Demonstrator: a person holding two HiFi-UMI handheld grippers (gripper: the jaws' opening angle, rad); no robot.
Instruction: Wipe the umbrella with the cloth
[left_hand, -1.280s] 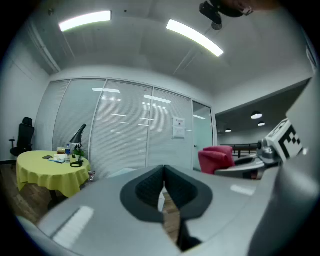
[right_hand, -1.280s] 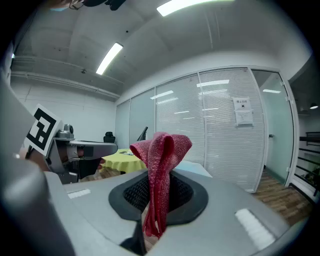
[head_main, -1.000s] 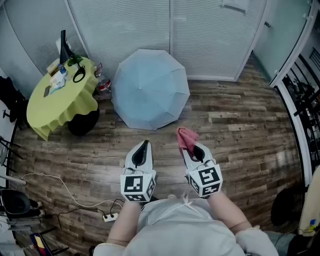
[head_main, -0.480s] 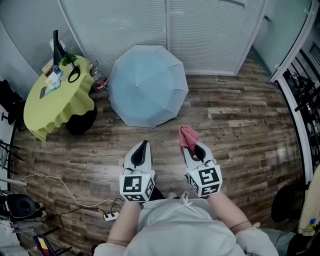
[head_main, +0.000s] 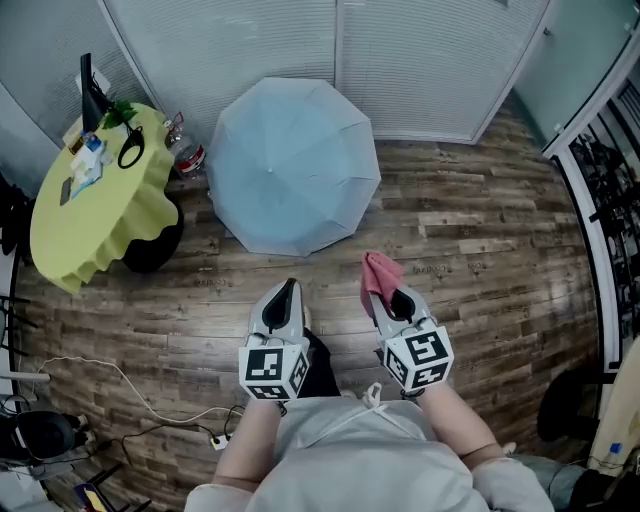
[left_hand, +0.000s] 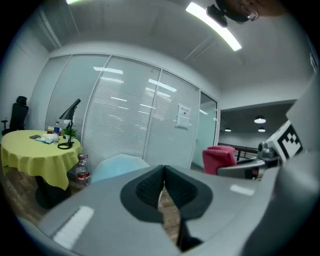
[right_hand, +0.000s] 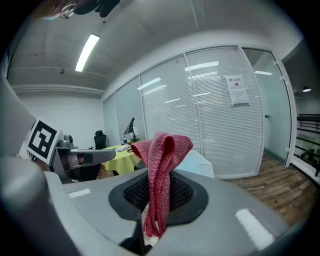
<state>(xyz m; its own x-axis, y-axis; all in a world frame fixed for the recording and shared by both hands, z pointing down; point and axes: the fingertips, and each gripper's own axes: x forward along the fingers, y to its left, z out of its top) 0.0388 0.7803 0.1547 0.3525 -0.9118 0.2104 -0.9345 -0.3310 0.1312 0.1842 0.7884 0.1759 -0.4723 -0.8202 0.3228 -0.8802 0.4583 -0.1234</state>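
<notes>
An open pale blue umbrella (head_main: 290, 165) lies canopy-up on the wood floor by the blinds; its edge also shows in the left gripper view (left_hand: 116, 165) and the right gripper view (right_hand: 200, 162). My right gripper (head_main: 388, 296) is shut on a red knitted cloth (head_main: 378, 277), which stands up folded between the jaws (right_hand: 161, 170). My left gripper (head_main: 288, 293) is shut with nothing in it, its pads (left_hand: 150, 187) pressed together. Both grippers hang side by side in front of the person, short of the umbrella's near rim.
A round table with a yellow-green cover (head_main: 95, 195) stands left of the umbrella, carrying a black lamp, scissors and small items. A plastic bottle (head_main: 188, 158) sits on the floor between them. Cables and a power strip (head_main: 215, 440) lie lower left. Racks line the right edge.
The view has moved forward: the umbrella and table sit a little higher and farther left in the frame. Both grippers keep their pose, the cloth still held in the right one.
</notes>
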